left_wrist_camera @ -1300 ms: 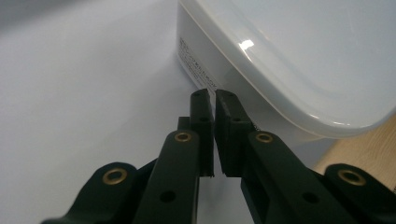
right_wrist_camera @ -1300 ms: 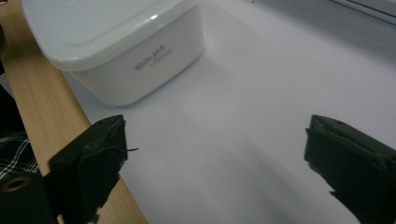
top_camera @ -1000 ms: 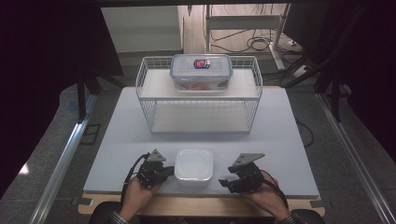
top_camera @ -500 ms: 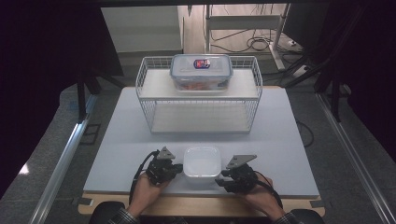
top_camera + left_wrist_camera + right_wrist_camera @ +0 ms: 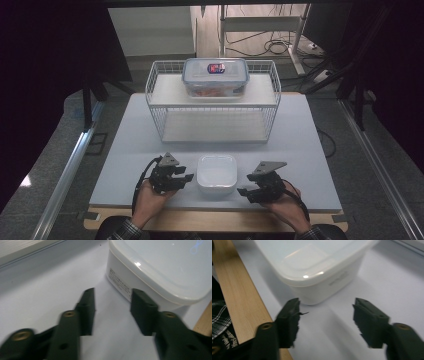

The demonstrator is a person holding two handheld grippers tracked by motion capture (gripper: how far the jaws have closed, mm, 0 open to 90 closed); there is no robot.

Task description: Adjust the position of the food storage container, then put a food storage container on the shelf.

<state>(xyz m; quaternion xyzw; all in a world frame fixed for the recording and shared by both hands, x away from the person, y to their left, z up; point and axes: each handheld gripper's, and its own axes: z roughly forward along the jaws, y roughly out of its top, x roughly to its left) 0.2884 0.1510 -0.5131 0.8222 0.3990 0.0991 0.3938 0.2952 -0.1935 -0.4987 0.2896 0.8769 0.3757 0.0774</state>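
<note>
- 2 grippers flank 1 white lidded container [image 5: 216, 174] near the front of the table [image 5: 125, 150]: the left gripper [image 5: 186, 177] just beside its left wall, the right gripper [image 5: 243, 191] just beside its right wall.
- Both sets of jaws have just been opening. In the left gripper view the left gripper [image 5: 112, 307] stands parted over bare table, with the white lidded container [image 5: 160, 272] ahead and to one side, 1 jaw close by its labelled wall; nothing lies between the pads.
- In the right gripper view the right gripper [image 5: 325, 315] is also spread, holding nothing, with the white lidded container [image 5: 317, 270] just ahead of the gap.
- Progress, as a judgement: the container sits on the table with its lid on and neither gripper grasps it, so any lift or carry looks still to come.
- A wire rack [image 5: 212, 100] stands farther back, well apart from the container; its upper shelf carries a clear lidded box [image 5: 216, 76], while its lower shelf looks free.
- Edges: the wooden front edge [image 5: 239, 297] runs close beside the container, so little room remains toward the person.
- Open tabletop lies between container and rack, and to both sides, giving room to move forward.
</note>
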